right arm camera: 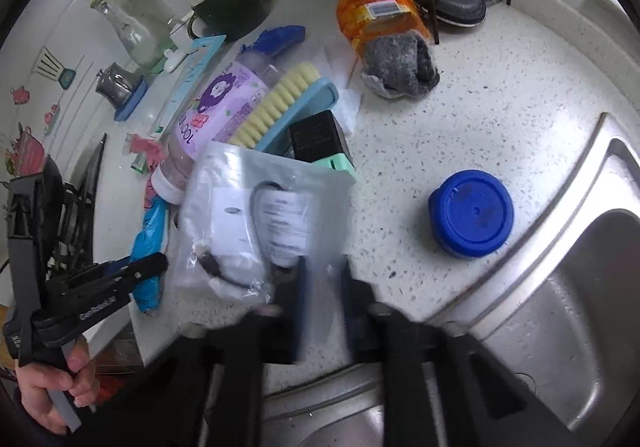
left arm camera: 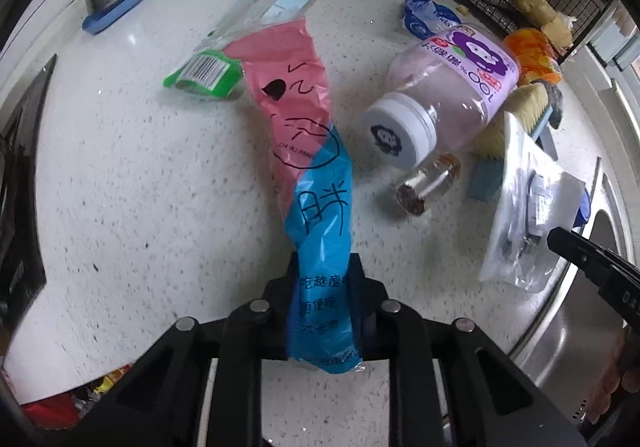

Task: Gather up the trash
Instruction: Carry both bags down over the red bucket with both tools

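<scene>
Counter (left arm camera: pixel 120 187): one speckled surface, bare at left, bounded by the sink (right arm camera: pixel 580 307) at right.
Left gripper (left arm camera: pixel 324 279): jaws clenched on one pink-blue wrapper (left arm camera: pixel 308 151), lifted.
Right gripper (right arm camera: pixel 320 287): jaws clamped on one clear bag (right arm camera: pixel 256 215), at the sink's edge.
Bottle (left arm camera: pixel 448 95): one, lying beside the wrapper.

The pink-and-blue wrapper (left arm camera: pixel 310 183) clamped in the left gripper (left arm camera: pixel 324 287) carries black Chinese characters, among them a large "胖", and small letters that look like "DA BU PANG". Ahead and to the right of that gripper, the purple-labelled bottle (left arm camera: pixel 452 87) shows "100%", upside down. A barcode sits on the green-edged packet (left arm camera: pixel 202 71) ahead-left.
</scene>
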A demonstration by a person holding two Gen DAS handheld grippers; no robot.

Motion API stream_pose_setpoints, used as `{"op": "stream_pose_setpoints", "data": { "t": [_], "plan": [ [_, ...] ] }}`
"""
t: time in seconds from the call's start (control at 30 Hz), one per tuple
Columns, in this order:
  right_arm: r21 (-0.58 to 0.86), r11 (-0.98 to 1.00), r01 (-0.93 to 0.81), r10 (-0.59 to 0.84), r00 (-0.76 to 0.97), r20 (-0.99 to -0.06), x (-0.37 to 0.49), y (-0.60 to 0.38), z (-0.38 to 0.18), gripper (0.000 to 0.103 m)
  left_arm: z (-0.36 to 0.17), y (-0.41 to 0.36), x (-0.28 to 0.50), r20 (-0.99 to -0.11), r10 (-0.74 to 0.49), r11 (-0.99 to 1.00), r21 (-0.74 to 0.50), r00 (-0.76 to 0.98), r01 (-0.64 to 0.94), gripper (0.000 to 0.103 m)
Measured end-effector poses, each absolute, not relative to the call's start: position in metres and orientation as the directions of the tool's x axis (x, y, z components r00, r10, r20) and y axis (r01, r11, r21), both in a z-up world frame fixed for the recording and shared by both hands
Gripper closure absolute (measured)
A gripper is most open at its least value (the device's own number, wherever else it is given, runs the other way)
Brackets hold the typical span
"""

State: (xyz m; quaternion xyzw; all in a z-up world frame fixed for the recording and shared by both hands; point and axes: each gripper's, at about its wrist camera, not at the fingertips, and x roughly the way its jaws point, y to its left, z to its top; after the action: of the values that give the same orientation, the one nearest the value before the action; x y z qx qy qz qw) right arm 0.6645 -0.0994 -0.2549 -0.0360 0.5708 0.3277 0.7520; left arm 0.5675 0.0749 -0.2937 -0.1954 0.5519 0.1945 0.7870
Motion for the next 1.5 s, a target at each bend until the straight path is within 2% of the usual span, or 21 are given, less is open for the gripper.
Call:
{"op": "stream_pose_setpoints", "data": {
  "t": [0.33,0.87,1.13,1.5],
  "plan": [
    [0.334,0.764,-0.552,0.507,0.194,-0.840,0.635,-0.104,-0.231,0.102,-0.271,0.063,0.524,-0.916,0.063,0.866,-0.148,0.396,-0.478,0.089],
    [0.339,0.727,-0.598,0.575,0.259,-0.776,0.564,-0.096,-0.175,0.102,-0.213,0.053,0.459,-0.876,0.038,0.907,-0.171,0.480,-0.384,0.089],
    [0.318,0.749,-0.582,0.569,0.318,-0.759,0.501,-0.088,-0.153,0.102,-0.197,0.057,0.402,-0.861,0.018,0.931,-0.170,0.508,-0.322,0.089],
    [0.338,0.827,-0.449,0.532,0.430,-0.730,0.368,-0.086,-0.139,0.102,-0.190,0.057,0.304,-0.850,-0.056,0.975,-0.160,0.524,-0.156,0.089]
  ]
}}
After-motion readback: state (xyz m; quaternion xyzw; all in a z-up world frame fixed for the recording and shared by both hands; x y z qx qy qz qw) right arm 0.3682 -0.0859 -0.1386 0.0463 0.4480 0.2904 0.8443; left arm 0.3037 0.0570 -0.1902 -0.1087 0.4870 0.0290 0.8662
